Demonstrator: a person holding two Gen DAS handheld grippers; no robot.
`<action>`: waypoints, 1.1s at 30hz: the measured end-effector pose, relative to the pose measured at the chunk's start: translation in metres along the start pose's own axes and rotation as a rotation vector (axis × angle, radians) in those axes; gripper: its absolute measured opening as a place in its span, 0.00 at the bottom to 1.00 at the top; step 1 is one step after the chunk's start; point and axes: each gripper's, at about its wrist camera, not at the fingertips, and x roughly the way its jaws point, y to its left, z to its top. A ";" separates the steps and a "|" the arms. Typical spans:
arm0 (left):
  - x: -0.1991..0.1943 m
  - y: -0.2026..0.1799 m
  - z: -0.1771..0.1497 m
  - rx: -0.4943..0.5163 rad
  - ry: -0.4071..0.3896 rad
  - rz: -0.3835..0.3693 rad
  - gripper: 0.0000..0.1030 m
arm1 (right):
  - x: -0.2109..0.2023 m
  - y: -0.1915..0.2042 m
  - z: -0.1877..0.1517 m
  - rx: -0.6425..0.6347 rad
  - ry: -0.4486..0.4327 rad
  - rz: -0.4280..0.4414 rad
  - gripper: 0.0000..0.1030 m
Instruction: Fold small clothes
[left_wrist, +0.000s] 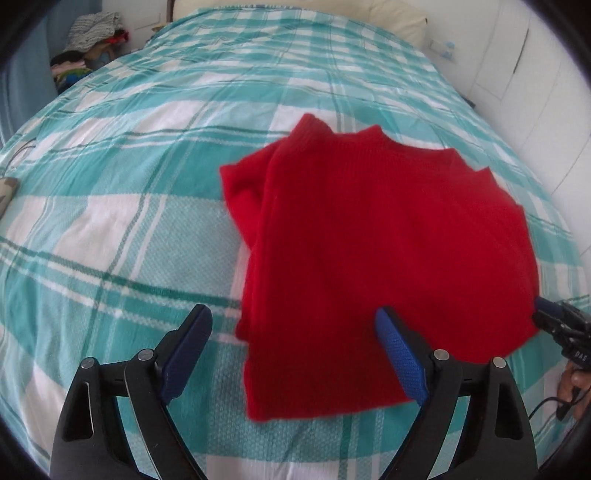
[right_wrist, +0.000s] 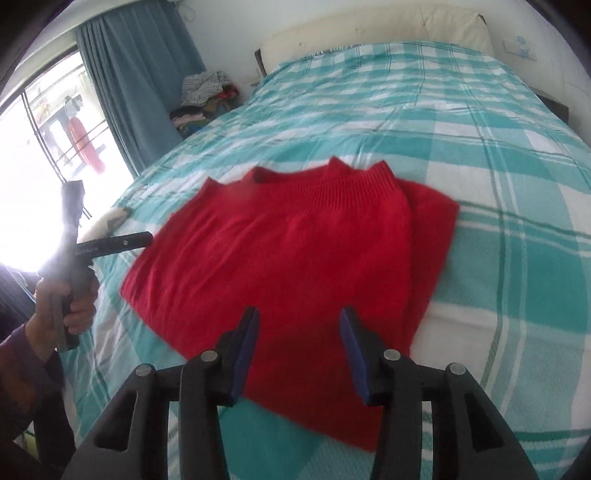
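Folded red sweater (right_wrist: 295, 266) lies on checked bedspread (right_wrist: 498, 166), right gripper (right_wrist: 299, 343) jaws apart.

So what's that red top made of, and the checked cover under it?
The red sweater looks like a soft matte knit, wool or acrylic: the ribbed neckline shows clearly. The teal and white plaid bedspread seems a woven cotton-like cloth, going by its fine waffle texture and creases; the fibre itself I can't tell.
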 end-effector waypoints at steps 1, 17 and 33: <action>-0.010 0.002 -0.012 -0.013 -0.002 -0.013 0.86 | -0.008 -0.002 -0.014 0.010 -0.009 -0.019 0.40; -0.036 -0.072 -0.114 0.026 -0.124 0.113 0.93 | -0.083 0.026 -0.118 0.025 -0.202 -0.194 0.61; -0.024 -0.074 -0.118 0.034 -0.077 0.105 0.99 | -0.065 0.022 -0.127 0.045 -0.166 -0.202 0.69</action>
